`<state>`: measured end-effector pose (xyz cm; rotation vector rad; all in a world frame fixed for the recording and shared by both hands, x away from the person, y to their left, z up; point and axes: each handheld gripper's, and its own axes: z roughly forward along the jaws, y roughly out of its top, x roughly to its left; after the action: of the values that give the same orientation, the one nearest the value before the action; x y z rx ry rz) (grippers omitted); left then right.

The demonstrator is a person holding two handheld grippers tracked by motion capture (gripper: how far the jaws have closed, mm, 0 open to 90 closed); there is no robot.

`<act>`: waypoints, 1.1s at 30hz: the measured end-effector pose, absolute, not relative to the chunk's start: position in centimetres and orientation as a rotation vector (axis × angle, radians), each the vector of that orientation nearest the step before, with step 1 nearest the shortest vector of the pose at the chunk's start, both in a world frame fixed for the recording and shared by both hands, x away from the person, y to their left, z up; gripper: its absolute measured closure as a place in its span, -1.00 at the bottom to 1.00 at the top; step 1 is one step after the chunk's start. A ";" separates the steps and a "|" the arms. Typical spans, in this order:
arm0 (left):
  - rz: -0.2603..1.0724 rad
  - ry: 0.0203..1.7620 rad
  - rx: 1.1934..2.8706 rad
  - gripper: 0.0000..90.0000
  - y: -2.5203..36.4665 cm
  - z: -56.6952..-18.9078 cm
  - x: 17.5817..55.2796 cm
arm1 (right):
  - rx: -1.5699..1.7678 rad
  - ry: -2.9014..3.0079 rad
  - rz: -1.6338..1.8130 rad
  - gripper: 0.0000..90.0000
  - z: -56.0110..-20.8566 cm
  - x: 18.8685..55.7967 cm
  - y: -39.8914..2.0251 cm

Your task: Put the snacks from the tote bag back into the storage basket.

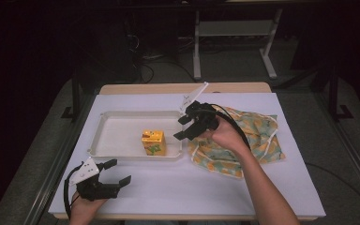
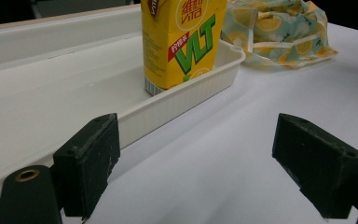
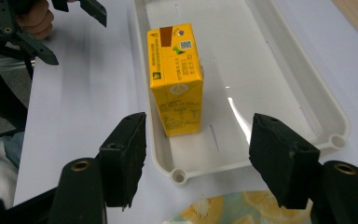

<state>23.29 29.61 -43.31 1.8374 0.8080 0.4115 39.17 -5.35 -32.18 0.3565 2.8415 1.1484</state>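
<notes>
On the white-covered table [image 1: 243, 187], a white tray [image 1: 117, 131] is carrying an upright yellow drink carton [image 1: 153, 142] at its right end, beside a lemon-print cloth bag [image 1: 253, 136]. The carton is being judged light, stiff but crushable, best taken across its flat sides. The right gripper [image 1: 183, 127] is being held above it, jaws wide apart and empty; the left gripper [image 1: 117, 171] is likewise spread, gripping nothing.

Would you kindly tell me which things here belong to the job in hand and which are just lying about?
In the job:
- yellow drink carton, upright in the tray
- shallow white plastic tray
- right gripper, open, nearest the carton
- lemon-print fabric bag, beside the tray

Lying about:
- left gripper, open, idle over the white table cover
</notes>
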 end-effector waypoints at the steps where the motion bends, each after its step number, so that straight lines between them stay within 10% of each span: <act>1: 0.411 0.807 1.839 -0.67 29.6 -43.3 23.3 | 0.361 2.839 1.145 -0.21 -32.2 39.1 -5.6; 33: 0.407 0.814 1.840 -0.67 29.5 -43.4 23.3 | 0.522 2.841 1.187 -0.25 -34.7 37.7 -10.7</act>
<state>23.30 29.51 -43.38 1.8402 0.8142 0.4071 37.70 -10.74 -34.73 0.5222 2.8408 1.1872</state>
